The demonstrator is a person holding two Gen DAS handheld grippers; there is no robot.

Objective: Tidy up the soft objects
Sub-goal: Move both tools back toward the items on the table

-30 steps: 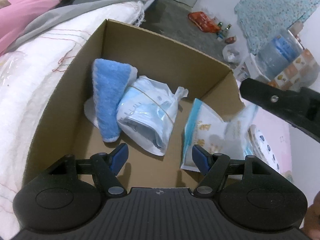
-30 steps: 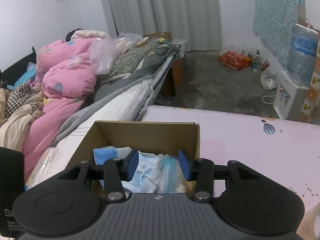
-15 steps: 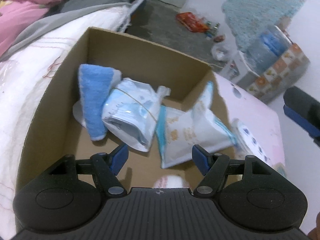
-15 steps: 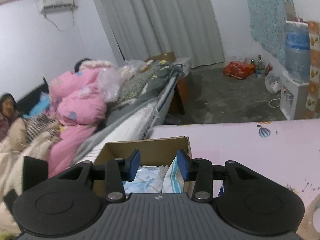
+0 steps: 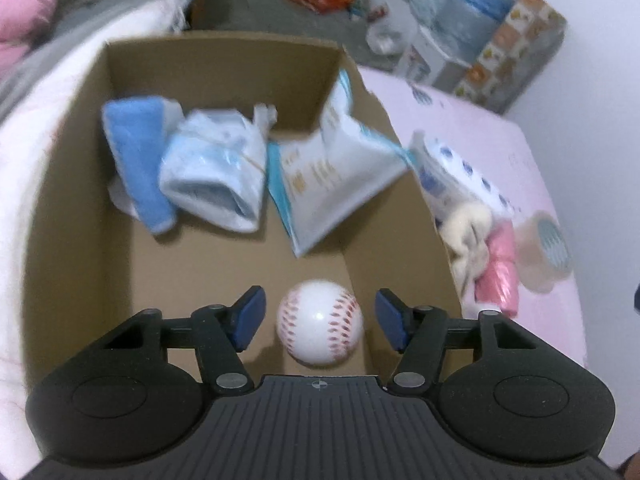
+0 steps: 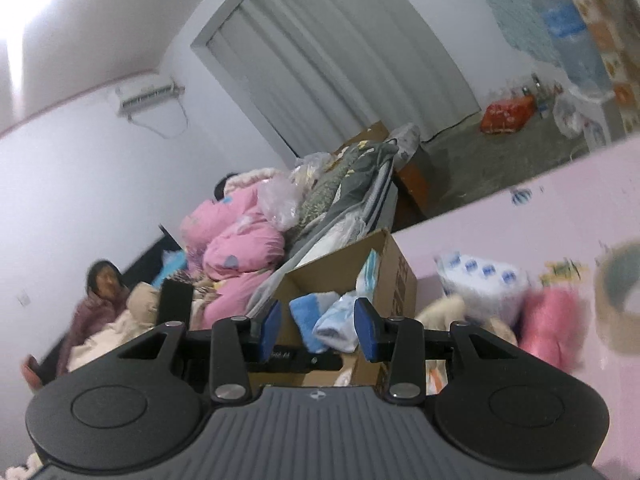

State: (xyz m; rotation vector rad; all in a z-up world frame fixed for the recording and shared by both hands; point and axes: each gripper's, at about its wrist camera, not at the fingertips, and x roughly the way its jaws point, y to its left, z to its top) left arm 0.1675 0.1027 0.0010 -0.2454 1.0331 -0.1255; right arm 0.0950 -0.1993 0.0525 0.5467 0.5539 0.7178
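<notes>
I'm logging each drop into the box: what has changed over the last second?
The white pouch moved from the right gripper into the cardboard box; it leans on the right wall. That gripper let go and drew back, open. A baseball came into view between the open left gripper's fingers. The blue towel and the banded packet stayed put.

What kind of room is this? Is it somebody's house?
It looks like a bedroom in a home. There's a bed piled with a pink quilt, grey curtains and an air conditioner on the wall, plus a cardboard box of soft things.
</notes>
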